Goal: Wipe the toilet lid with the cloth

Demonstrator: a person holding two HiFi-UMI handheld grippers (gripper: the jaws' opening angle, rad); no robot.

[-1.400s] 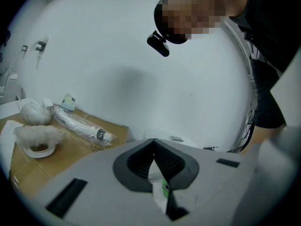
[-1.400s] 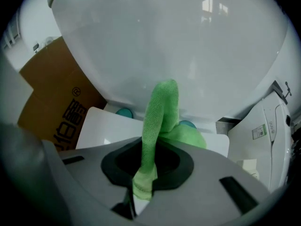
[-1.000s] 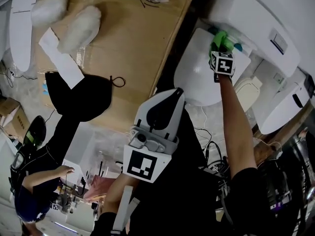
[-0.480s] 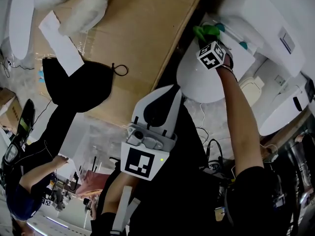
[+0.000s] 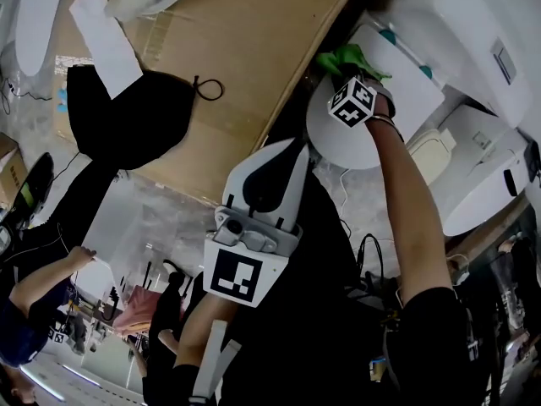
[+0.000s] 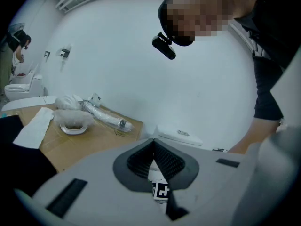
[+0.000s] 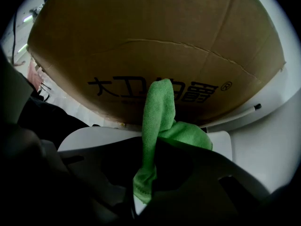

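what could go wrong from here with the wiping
1. The right hand-held gripper pinches only a bunched strip of the cloth. The rest hangs loose, so it might slip out under pressure.
2. The cloth sits at the edge of the lid, close to the cardboard. A longer stroke could run off onto it.

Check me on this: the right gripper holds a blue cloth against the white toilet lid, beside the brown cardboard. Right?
Only the colour is wrong: the cloth is green, not blue. The right gripper view shows it pinched in the jaws of the right gripper. The head view shows it against the white toilet lid, beside the brown cardboard.
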